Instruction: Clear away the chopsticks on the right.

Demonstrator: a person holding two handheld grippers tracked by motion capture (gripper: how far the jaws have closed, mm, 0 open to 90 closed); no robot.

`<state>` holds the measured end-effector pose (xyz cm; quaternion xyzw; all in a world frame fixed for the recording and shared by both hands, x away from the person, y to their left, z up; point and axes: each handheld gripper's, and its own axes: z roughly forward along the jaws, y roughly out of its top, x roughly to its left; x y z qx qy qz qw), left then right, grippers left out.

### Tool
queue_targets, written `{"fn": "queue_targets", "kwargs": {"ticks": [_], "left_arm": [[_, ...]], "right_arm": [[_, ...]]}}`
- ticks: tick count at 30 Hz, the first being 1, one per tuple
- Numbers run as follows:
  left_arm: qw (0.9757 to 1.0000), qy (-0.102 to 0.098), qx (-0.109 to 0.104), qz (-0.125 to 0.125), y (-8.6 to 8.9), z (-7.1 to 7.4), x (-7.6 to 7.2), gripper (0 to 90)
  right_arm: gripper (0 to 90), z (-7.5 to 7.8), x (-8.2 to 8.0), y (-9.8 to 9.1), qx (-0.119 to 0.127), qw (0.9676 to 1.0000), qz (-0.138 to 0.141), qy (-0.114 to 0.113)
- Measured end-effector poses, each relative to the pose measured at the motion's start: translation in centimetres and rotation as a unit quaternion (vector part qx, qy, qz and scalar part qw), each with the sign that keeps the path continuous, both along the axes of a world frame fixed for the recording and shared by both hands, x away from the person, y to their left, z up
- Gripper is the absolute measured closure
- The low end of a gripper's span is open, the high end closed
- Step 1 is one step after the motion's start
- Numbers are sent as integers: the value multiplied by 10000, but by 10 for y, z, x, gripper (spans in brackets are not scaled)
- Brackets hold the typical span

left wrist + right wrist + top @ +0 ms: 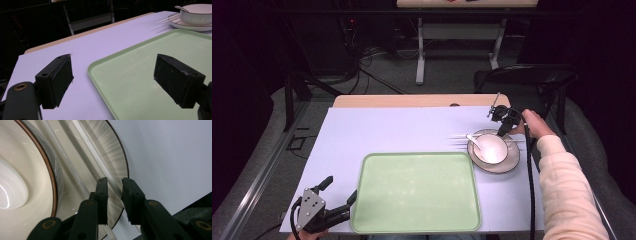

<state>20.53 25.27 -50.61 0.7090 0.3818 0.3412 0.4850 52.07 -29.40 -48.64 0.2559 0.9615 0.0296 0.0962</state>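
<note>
right gripper on the chopsticks at the plate, left gripper wide over the tray corner

the pale green tray [416,192] lies at the middle of the desk's [402,130] near edge. a white bowl [490,148] with a white spoon [474,139] in it sits on a streaked plate [510,163] toward the desk's right edge, just beside the tray's far right corner.

the right gripper [503,129] comes down at the far rim of the plate, held by a hand [532,123] in a pale sleeve. in the right gripper view its jaws stand close together, with a pale chopstick [98,157] running between them across the plate [113,155], a second chopstick [66,160] lying alongside the bowl [32,170]; whether the pads actually clamp the stick cannot be told.

the left gripper [341,190] rests at the desk's near left corner, jaws spread wide apart, one jaw over the bare desk [82,50] and the other over the tray's [140,65] near left corner, holding nothing.
</note>
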Motion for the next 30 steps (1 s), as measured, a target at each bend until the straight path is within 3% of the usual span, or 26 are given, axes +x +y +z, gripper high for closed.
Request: {"fn": "queue_targets", "kwargs": {"ticks": [11, 16, 17, 20, 22, 25, 30], "left_arm": [[10000, -21, 9, 14, 0, 0, -1, 154], [10000, -6, 56, -3, -1, 0, 0, 155], [10000, -2, 53, -8, -1, 0, 0, 155], [10000, -3, 61, -3, -1, 0, 0, 155], [10000, -7, 62, 2, -1, 0, 0, 154], [10000, 3, 57, -9, -1, 0, 0, 154], [10000, -5, 53, 1, 0, 0, 0, 155]], "right_arm": [[804, 0, -3, 0, -171, 9998, 89, 43], [716, 7, -3, 0, -132, 9994, 180, -265], [707, 7, -3, 0, -218, 9991, 230, -281], [712, 0, 0, 3, -306, 9991, 245, -178], [723, -1, 2, 3, -230, 9991, 328, -144], [744, -7, 3, 4, -295, 9988, 378, 102], [813, -10, 4, 4, -270, 9989, 376, 68]]}}
